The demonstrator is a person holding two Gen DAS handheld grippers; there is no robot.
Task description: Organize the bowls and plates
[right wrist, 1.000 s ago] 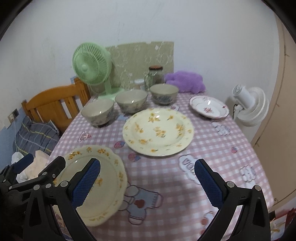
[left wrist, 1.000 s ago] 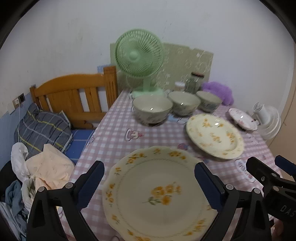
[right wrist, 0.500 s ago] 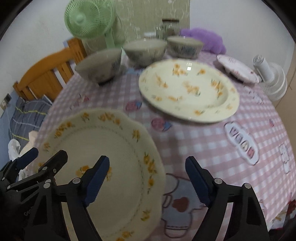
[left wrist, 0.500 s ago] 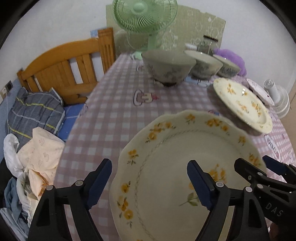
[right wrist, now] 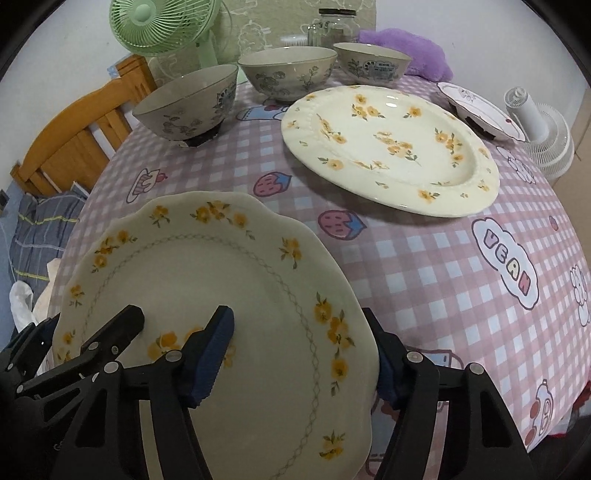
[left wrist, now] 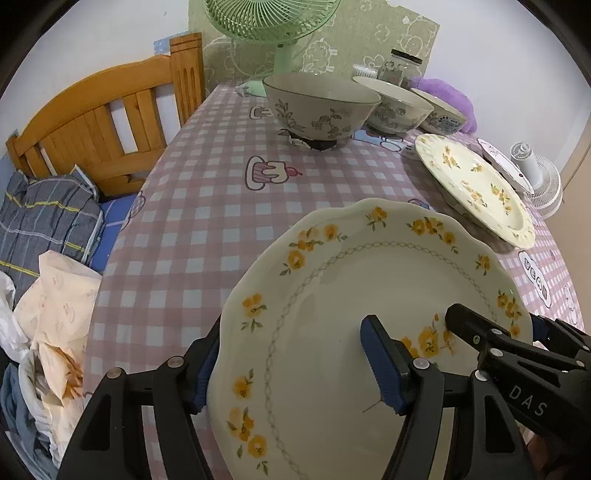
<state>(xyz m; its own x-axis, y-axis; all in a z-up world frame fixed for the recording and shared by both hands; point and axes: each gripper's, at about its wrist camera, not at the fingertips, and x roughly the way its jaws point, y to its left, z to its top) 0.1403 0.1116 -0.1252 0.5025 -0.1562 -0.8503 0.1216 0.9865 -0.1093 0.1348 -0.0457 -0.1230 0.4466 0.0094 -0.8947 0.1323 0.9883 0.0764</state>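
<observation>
A scalloped cream plate with yellow flowers sits at the table's near edge. My left gripper straddles its left rim, one finger over the plate face, one outside the rim. My right gripper straddles its right rim the same way. Both are partly closed; whether they clamp the rim is unclear. A larger flowered plate lies beyond. Three floral bowls stand in a row at the back. A small pink-patterned plate is at the far right.
The table has a pink checked cloth. A green fan, a glass jar and a purple plush stand at the back. A white fan is beyond the right edge. A wooden bed frame and bedding lie left.
Both grippers have come down and forward onto the scalloped plate and narrowed, each now astride a rim of it. The plate looks larger and closer in both views.
</observation>
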